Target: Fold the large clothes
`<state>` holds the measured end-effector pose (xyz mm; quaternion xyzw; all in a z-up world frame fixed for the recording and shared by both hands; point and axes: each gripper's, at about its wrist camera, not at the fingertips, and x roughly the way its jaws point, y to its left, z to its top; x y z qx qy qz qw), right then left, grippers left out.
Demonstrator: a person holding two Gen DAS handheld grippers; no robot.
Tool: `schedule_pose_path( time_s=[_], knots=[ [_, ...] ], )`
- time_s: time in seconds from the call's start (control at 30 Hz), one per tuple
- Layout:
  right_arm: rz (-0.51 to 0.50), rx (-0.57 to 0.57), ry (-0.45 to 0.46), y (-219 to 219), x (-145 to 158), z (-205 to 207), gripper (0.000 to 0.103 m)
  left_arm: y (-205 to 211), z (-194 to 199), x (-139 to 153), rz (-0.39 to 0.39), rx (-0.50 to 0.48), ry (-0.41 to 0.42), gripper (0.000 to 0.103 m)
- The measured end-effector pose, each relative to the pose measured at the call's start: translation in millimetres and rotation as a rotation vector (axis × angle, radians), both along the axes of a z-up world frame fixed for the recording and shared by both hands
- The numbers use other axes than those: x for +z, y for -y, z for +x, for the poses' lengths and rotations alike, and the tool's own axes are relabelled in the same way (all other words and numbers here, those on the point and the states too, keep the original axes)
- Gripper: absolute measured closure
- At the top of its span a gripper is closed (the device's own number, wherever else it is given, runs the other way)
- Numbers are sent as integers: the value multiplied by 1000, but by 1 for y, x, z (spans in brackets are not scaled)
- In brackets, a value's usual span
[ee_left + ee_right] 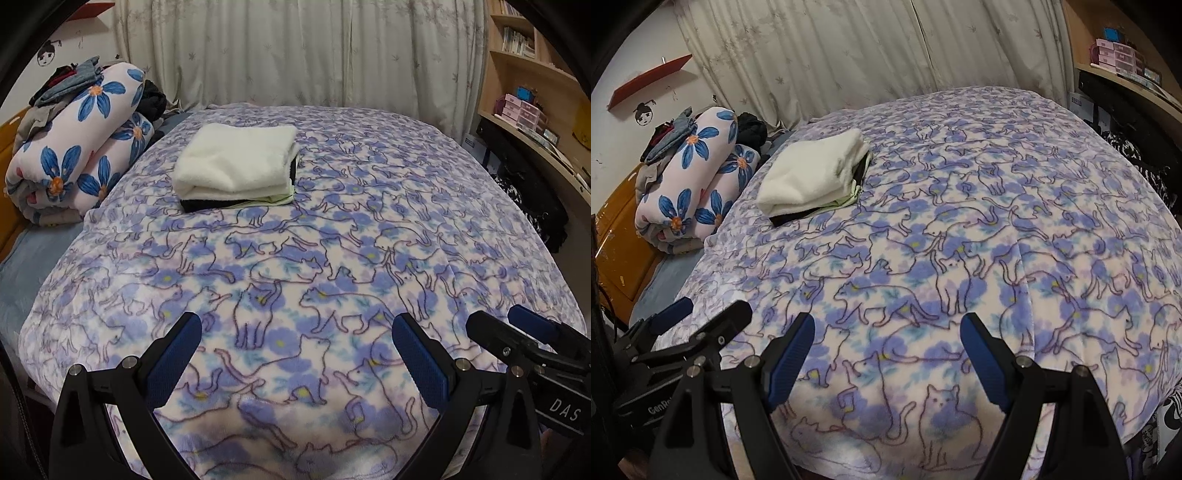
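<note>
Left wrist view: left gripper [295, 332] fingers spread, holding nothing, above the near edge of the cat-print blanket [369, 236]; folded clothes stack [236, 166] lies toward the bed's far left. Right wrist view: right gripper [888, 336] likewise spread — stack [812, 173] far left, beside the floral quilt roll [690, 177].

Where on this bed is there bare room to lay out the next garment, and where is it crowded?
Free: the cat-print blanket from the folded stack to both open grippers, left gripper and right gripper, and rightward to the desk side. Crowded: the headboard side, where the flowered quilt roll carries loose clothes.
</note>
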<state>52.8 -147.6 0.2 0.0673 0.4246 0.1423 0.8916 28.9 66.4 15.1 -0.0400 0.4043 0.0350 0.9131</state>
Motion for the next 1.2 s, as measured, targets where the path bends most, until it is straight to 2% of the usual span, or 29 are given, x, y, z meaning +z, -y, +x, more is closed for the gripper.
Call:
schedule_pose_path(
  time_s=[0.23,0.6,1.2],
  knots=[
    [0,12,13,-4,6,-4,22,-7,-2,0,-55,1,-35,1],
    [-10,14,26,-5,7,-6,22,-7,-5,4,-19,12,-16,1],
    [-10,9,23,-5,5,-5,22,-7,-4,-1,-32,23,-31,1]
  ],
)
